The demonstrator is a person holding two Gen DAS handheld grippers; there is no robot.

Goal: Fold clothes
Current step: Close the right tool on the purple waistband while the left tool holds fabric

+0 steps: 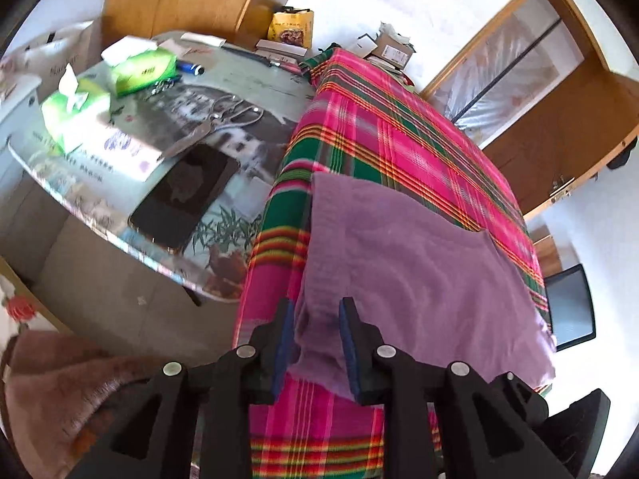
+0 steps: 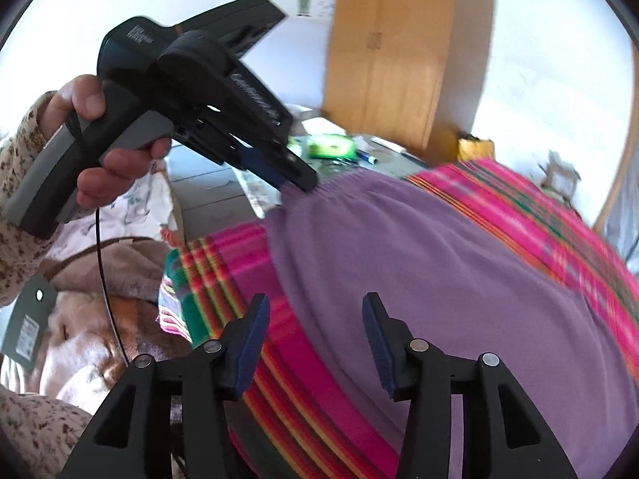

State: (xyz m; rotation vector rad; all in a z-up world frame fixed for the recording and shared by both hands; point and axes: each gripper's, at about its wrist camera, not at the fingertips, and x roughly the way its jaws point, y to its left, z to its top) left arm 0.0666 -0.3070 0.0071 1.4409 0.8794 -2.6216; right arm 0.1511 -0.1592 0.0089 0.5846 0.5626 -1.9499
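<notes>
We note the purple garment [image 1: 419,263] lying flat on the plaid-covered table [image 1: 359,119]. The left gripper [image 1: 317,311] has its jaws part open with the garment's near corner bunched between them; we cannot tell if the pads press it. The right gripper [image 2: 315,311] has its jaws spread, empty, above the near edge. The garment's long axis runs between the two grippers.

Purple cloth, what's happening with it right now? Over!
Left hand-held gripper: cloth edge between pads, grip unclear. Right hand-held gripper: open, empty. Purple cloth draped on plaid cover. Nothing blocking.
</notes>
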